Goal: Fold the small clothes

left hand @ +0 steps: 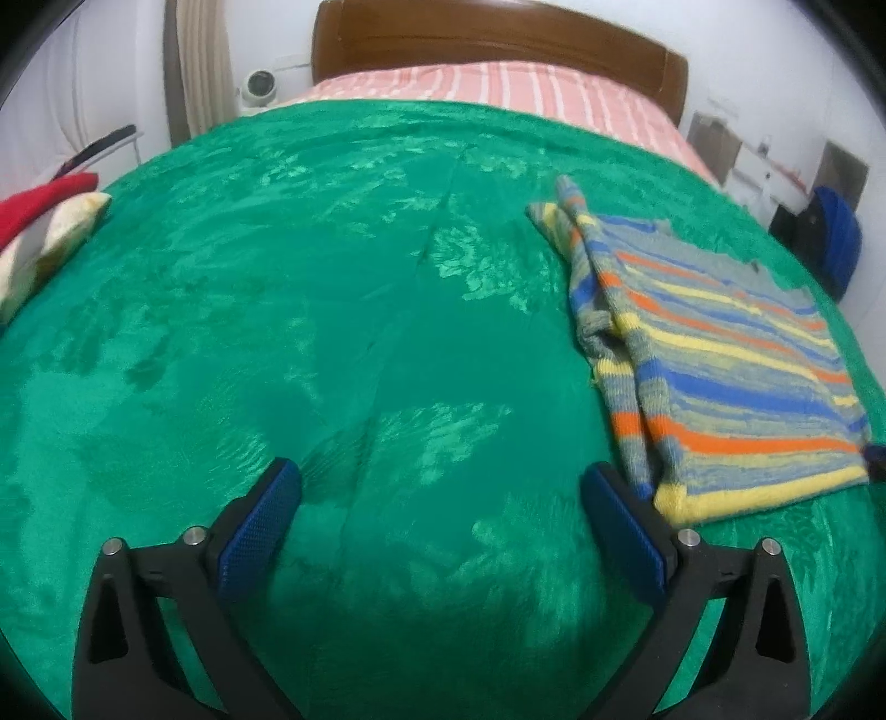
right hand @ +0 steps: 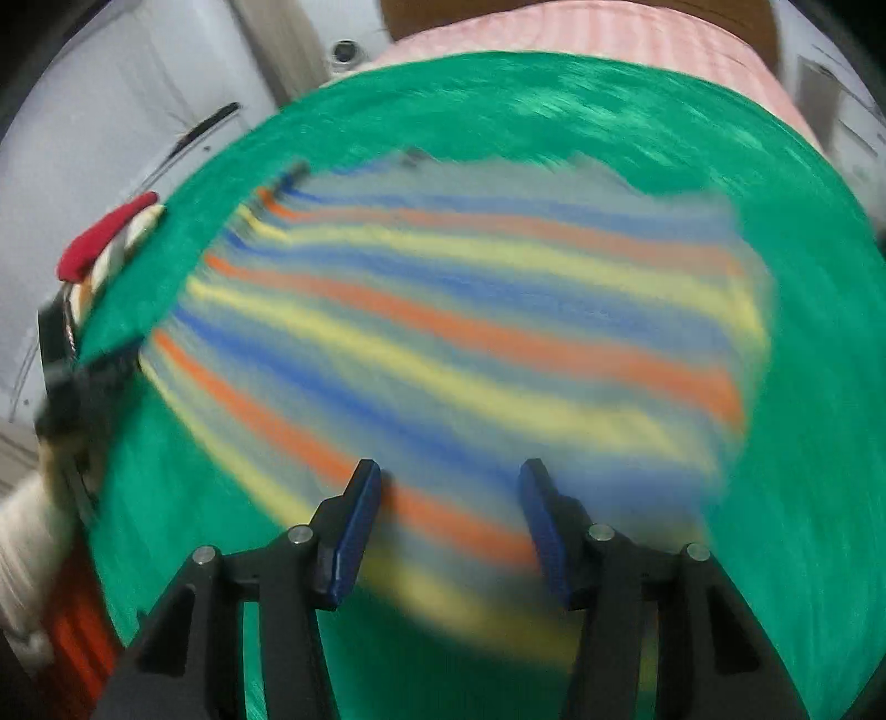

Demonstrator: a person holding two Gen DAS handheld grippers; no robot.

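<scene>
A small striped knit sweater (left hand: 714, 354), in grey, blue, orange and yellow, lies folded on the green blanket (left hand: 332, 277) at the right of the left wrist view. My left gripper (left hand: 443, 498) is open and empty, low over bare blanket just left of the sweater's yellow hem. In the right wrist view the same sweater (right hand: 470, 332) is motion-blurred and fills the middle. My right gripper (right hand: 451, 498) is open above its near edge, holding nothing.
A red and patterned pile of clothes (left hand: 39, 232) lies at the bed's left edge, also in the right wrist view (right hand: 105, 238). A pink striped sheet (left hand: 498, 88) and wooden headboard (left hand: 498, 39) lie beyond. A blue bag (left hand: 836, 238) stands on the floor at right.
</scene>
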